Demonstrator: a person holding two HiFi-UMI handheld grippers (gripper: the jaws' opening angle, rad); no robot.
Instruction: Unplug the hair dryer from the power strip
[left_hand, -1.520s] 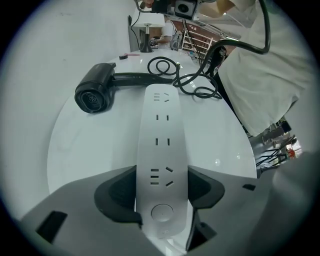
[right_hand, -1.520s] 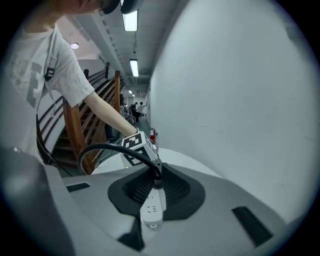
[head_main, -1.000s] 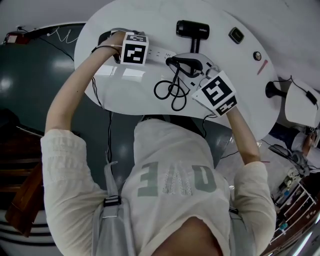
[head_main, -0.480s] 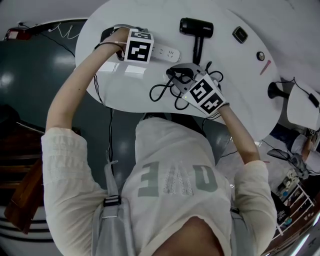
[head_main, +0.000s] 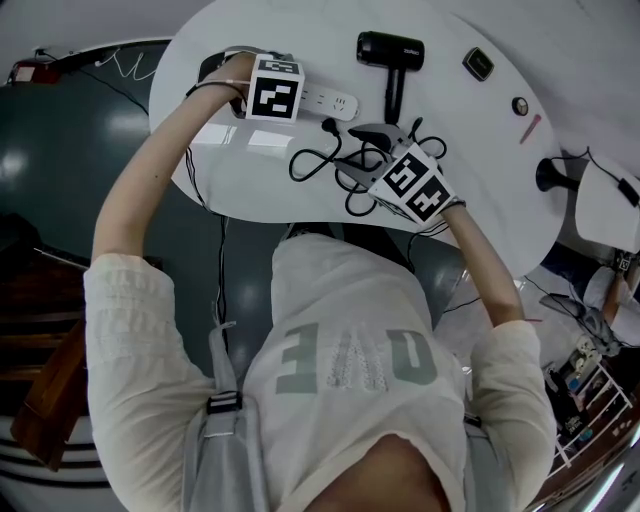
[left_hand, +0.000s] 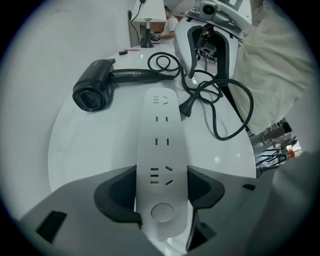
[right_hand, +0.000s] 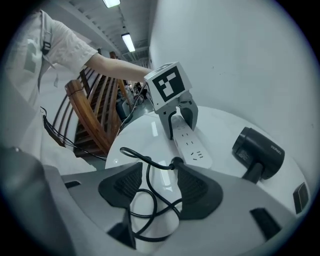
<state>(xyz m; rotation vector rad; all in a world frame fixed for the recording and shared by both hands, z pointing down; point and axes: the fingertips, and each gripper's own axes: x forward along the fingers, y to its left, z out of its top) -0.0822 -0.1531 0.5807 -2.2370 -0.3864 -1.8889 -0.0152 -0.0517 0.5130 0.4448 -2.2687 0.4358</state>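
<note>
The white power strip lies on the white table, and my left gripper points straight down, shut on its near end. All its sockets show empty. The black hair dryer lies beyond the strip, also seen in the left gripper view. Its black plug rests on the table just beside the strip's end. My right gripper sits low over the looped cord. Its jaws are opening; cord runs between them and the plug lies loose at the right pad's tip.
A small dark box, a round button-like item and a red pen lie at the table's right side. A black lamp base stands off that edge. A wooden chair stands past the far rim.
My right gripper came down and away from the strip with the plug, then its jaws opened and the plug now lies free on the table. The left gripper kept still.
</note>
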